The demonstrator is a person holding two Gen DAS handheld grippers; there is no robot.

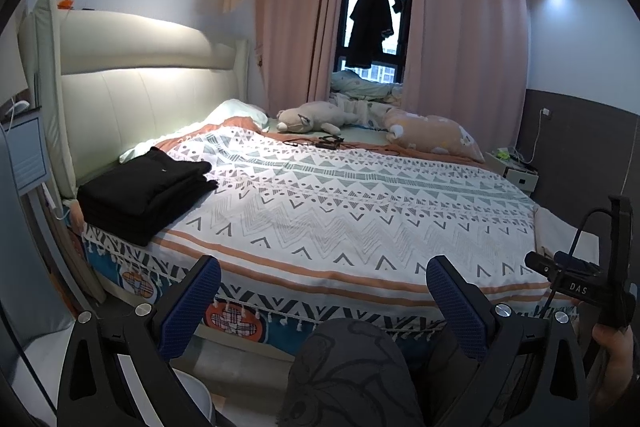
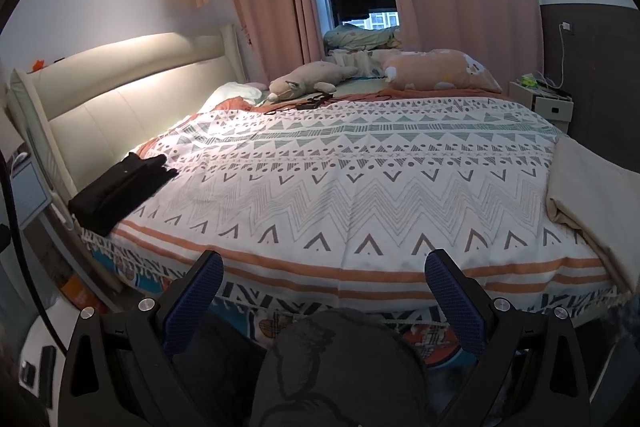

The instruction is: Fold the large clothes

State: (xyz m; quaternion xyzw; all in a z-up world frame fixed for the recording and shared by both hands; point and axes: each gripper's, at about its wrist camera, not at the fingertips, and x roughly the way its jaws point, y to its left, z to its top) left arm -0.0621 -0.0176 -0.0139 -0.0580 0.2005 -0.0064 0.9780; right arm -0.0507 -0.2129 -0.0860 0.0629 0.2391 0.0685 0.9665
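A stack of folded black clothes (image 1: pixel 144 193) lies on the near left corner of the bed, by the headboard; it also shows in the right wrist view (image 2: pixel 120 191). A beige folded cloth (image 2: pixel 592 191) lies at the bed's right edge. My left gripper (image 1: pixel 324 291) is open and empty, held off the bed's front edge above a grey-clad knee (image 1: pixel 352 367). My right gripper (image 2: pixel 324 287) is open and empty, also just short of the bed's front edge. The right gripper's body shows at the far right of the left wrist view (image 1: pixel 592 283).
The bed carries a patterned white, grey and orange cover (image 2: pixel 360 179). A plush toy (image 1: pixel 312 117), a pillow (image 1: pixel 432 135) and black cables (image 1: pixel 328 141) lie at the far side. A padded headboard (image 1: pixel 140 95) stands left, a nightstand (image 2: pixel 540 99) right, pink curtains (image 1: pixel 292 27) behind.
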